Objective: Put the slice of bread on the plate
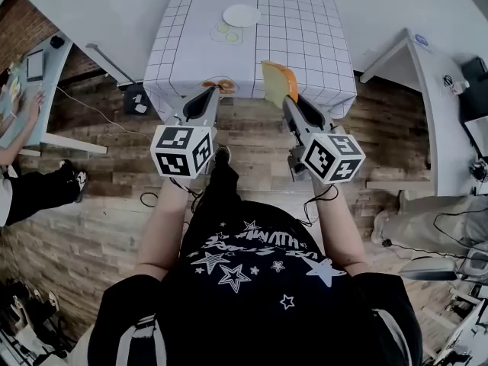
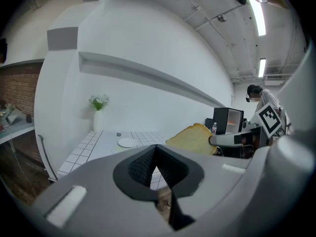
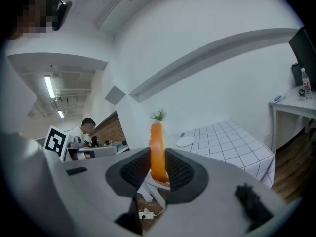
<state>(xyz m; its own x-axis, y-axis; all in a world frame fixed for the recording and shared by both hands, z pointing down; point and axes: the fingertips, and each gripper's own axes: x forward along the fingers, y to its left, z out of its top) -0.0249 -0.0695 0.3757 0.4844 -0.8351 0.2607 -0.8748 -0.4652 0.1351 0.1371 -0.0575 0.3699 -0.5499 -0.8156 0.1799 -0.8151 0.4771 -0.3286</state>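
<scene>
Wood-plank floor, with a table [image 1: 305,44] ahead under a white grid-print cloth. I had both forearms stretched out, grippers aimed nearly level at its near edge. The right gripper [image 1: 288,97] was clamped on the slice of bread [image 1: 276,82], stood on edge between the ribbed black pads, orange crust, pale face, up over that near edge. The left gripper [image 1: 210,91] was closed on nothing. The round white plate [image 1: 241,15] sat well apart, at the far side.
</scene>
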